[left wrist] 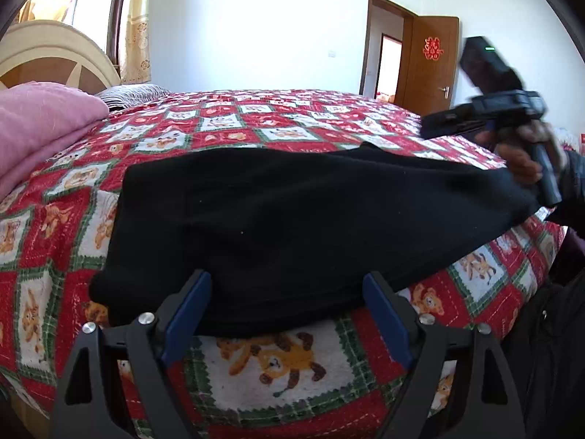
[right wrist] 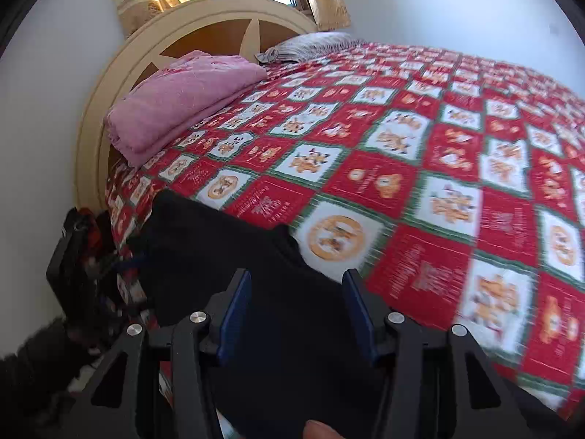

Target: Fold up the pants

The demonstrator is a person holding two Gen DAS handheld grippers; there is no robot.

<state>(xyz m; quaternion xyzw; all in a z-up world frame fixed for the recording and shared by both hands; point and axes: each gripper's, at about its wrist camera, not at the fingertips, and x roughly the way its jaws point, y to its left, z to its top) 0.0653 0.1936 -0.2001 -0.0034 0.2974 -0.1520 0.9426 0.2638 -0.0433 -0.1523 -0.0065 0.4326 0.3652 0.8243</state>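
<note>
Black pants (left wrist: 292, 219) lie folded lengthwise near the front edge of the bed, on a red patterned bedspread (left wrist: 278, 124). My left gripper (left wrist: 287, 285) is open, its blue pads either side of the near edge of the pants, touching or just above it. My right gripper (left wrist: 431, 124) shows blurred at the right, held by a hand above the far end of the pants. In the right wrist view the right gripper (right wrist: 296, 285) is open over the pants (right wrist: 226, 256). The left gripper device (right wrist: 73, 256) sits at the far left end.
A folded pink blanket (right wrist: 175, 98) and a striped pillow (right wrist: 310, 45) lie by the cream headboard (right wrist: 204, 25). A wooden door (left wrist: 427, 62) stands open at the back right. The bedspread (right wrist: 438, 183) spreads wide beyond the pants.
</note>
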